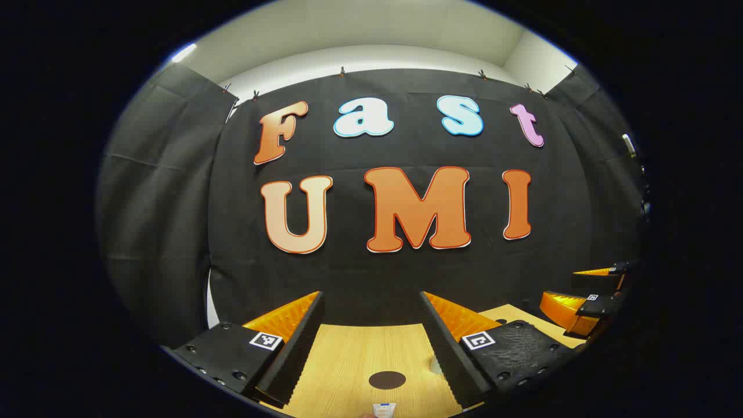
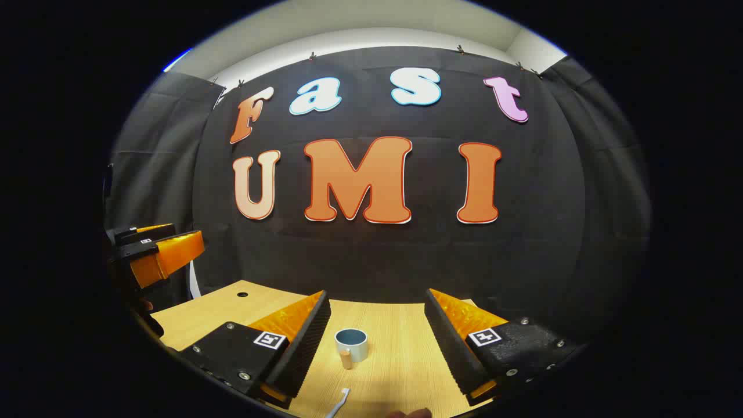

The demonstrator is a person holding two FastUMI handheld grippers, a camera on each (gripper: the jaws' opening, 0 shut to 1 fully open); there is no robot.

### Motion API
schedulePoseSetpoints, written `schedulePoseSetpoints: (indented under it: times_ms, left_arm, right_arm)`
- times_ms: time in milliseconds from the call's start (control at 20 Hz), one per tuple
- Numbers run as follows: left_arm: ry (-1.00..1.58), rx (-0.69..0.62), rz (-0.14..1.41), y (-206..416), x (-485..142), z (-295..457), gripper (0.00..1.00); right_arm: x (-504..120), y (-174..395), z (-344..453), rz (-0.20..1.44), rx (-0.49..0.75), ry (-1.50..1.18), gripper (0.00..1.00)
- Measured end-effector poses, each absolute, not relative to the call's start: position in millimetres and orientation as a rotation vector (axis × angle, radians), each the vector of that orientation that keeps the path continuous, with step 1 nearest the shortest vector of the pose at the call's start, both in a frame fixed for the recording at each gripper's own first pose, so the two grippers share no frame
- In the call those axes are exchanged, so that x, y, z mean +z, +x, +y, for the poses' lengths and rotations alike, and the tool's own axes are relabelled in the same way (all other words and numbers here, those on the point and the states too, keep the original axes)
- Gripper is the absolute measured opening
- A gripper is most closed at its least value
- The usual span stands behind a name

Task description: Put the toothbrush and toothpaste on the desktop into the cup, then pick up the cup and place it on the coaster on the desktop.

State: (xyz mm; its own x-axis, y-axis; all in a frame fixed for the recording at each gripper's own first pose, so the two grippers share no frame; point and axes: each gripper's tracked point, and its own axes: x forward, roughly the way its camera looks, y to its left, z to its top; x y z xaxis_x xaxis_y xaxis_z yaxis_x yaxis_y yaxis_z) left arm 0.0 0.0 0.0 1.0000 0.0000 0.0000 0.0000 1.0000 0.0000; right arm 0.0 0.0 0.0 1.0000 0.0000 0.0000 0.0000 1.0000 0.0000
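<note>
Up close in the left gripper view, the toothpaste (image 1: pixel 384 409) peeks in at the bottom edge, just nearer than the dark round coaster (image 1: pixel 387 379) on the wooden bench (image 1: pixel 354 354), between the fingers of the left claw (image 1: pixel 371 325), spread wide and empty. In the right gripper view, the toothbrush (image 2: pixel 339 404) lies nearest; beyond it the cup (image 2: pixel 352 344) stands upright between the fingers of the right claw (image 2: pixel 377 325), also wide and empty.
</note>
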Motion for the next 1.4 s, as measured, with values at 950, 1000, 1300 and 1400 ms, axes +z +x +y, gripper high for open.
schedulePoseSetpoints:
  times_ms: [950, 1000, 1300, 1400]
  left_arm:
    - [0.013, -0.008, 0.019, -10.6, -5.9, 2.4, 0.96]
    - [0.016, -0.008, 0.024, -11.9, -6.7, 2.9, 0.96]
    - [0.026, -0.01, 0.095, -19.3, -26.5, 5.8, 0.96]
    - [0.027, 0.003, 0.113, -21.4, -30.8, 11.8, 0.97]
  right_arm:
    - [-23.0, -1.8, 20.1, 0.092, 0.034, 0.01, 0.98]
    - [-32.4, -1.6, 21.1, 0.134, 0.035, 0.011, 0.98]
    - [-87.9, -3.3, 29.8, 0.377, 0.059, 0.052, 0.98]
    - [-106.0, -5.2, 35.0, 0.44, 0.075, 0.054, 0.97]
